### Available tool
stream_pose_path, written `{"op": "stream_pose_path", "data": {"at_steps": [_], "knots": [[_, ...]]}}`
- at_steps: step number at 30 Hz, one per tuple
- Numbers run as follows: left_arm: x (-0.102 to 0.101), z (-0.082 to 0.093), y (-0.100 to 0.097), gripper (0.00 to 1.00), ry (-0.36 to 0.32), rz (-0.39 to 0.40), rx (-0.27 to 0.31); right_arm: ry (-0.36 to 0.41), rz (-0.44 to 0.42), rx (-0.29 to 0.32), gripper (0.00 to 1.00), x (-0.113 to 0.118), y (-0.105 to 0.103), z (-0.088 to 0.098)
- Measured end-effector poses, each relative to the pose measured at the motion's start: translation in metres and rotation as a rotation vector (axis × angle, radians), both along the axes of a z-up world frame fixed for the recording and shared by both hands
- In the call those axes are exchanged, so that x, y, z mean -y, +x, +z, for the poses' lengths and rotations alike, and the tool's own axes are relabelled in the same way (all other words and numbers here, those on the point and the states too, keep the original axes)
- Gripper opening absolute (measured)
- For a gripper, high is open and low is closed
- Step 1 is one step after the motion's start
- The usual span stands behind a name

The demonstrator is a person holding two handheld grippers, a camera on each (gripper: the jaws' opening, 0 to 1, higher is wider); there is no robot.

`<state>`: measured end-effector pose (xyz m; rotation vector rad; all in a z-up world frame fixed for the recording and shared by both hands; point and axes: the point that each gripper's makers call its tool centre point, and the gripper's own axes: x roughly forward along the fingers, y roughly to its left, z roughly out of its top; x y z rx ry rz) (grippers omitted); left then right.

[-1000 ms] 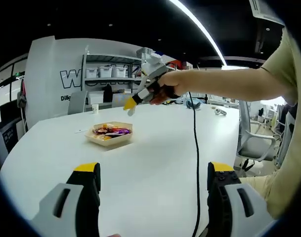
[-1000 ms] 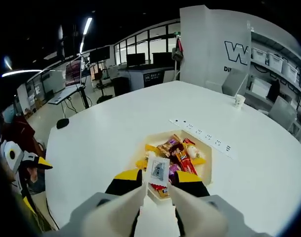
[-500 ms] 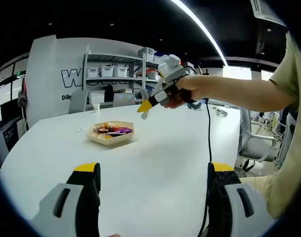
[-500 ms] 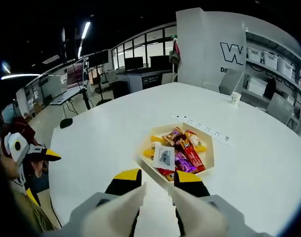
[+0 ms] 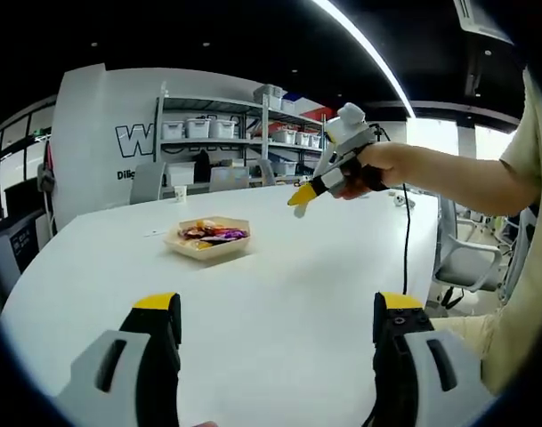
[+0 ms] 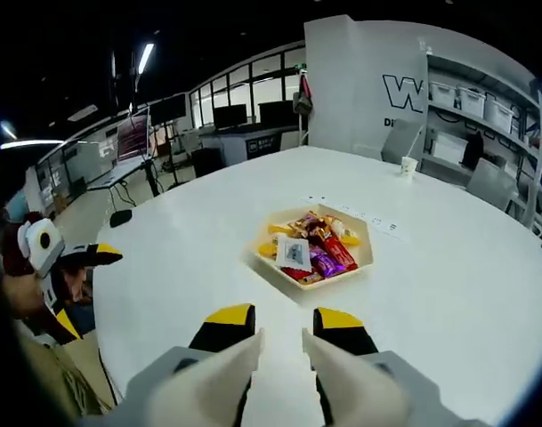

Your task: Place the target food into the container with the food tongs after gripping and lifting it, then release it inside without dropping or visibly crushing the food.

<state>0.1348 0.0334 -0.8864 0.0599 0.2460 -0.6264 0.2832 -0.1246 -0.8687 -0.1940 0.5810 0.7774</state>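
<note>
Right gripper (image 6: pixel 281 336) hangs over the table (image 6: pixel 448 294), jaws slightly parted, nothing held. The snacks (image 6: pixel 311 253) sit in the tray (image 6: pixel 364 260) at twelve o'clock. Left gripper (image 5: pixel 275 322) gapes wide, empty. Risk: no tongs visible, so bare jaws could crush a wrapper.

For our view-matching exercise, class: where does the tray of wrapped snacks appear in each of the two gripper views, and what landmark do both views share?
Left gripper view: the tray of wrapped snacks sits left of centre on the white table, beyond the left gripper.
Right gripper view: the tray lies just right of centre, beyond the right gripper.
Shared landmark: the white wall with the large "W".
</note>
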Motion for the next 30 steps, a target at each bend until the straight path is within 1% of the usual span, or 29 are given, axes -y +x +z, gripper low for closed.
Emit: {"op": "stream_pose_path", "data": {"at_steps": [2, 4, 8, 12, 18, 23, 24, 27, 30], "knots": [[0.000, -0.001, 0.000, 0.87, -0.001, 0.000, -0.002, -0.013, -0.004, 0.004, 0.21, 0.003, -0.003, -0.002], [0.001, 0.000, 0.001, 0.87, 0.001, -0.001, -0.001, 0.012, -0.017, -0.005, 0.21, 0.004, -0.006, -0.001], [0.002, 0.000, 0.002, 0.87, 0.002, -0.004, 0.001, 0.013, -0.019, 0.002, 0.21, 0.006, -0.014, -0.003], [0.002, -0.002, 0.003, 0.87, -0.002, -0.002, -0.004, 0.032, -0.017, -0.004, 0.22, 0.005, -0.025, -0.007], [0.000, -0.006, 0.003, 0.86, -0.018, 0.002, -0.019, 0.057, 0.006, -0.003, 0.22, -0.001, -0.041, -0.012], [0.002, -0.008, 0.002, 0.86, -0.008, -0.007, -0.024, 0.073, 0.046, 0.011, 0.22, -0.009, -0.059, -0.017], [0.002, -0.009, 0.002, 0.86, -0.006, -0.009, -0.026, 0.085, 0.048, 0.013, 0.22, -0.011, -0.062, -0.018], [0.002, -0.010, 0.003, 0.86, -0.007, -0.010, -0.027, 0.088, 0.071, 0.023, 0.22, -0.016, -0.068, -0.021], [0.003, -0.011, 0.004, 0.86, -0.009, -0.011, -0.028, 0.100, 0.092, 0.018, 0.22, -0.020, -0.073, -0.023]]}}
